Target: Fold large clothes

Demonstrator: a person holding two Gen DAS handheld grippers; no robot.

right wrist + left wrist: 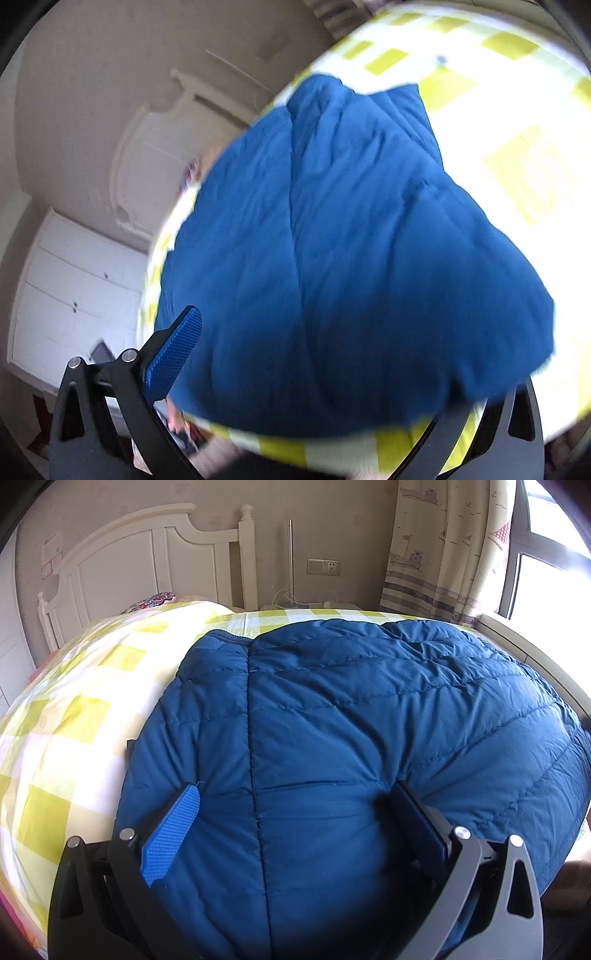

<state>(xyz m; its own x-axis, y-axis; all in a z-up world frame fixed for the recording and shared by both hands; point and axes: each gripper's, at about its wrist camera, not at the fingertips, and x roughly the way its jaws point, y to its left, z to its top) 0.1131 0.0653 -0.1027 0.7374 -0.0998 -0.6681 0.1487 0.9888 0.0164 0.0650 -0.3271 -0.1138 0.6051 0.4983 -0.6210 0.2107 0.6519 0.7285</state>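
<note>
The puffy jacket [351, 720] is judged light, soft, slippery; its 6 o'clock hem suits gripping. Left hand-held gripper [295, 812] is spread wide, pressed on it; right hand-held gripper [314, 369] is seemingly wide, empty.

My left gripper [291, 805]: black frame on one side, grey on other; triangular cut-outs in outer arms; silver round pins at link joints; blue knurled pad [170, 834] on one finger, other pad dark, edge-on. My right gripper [314, 350]: same black linkage, silver pins, blue textured pad [173, 356]; second finger hidden behind fabric.
</note>
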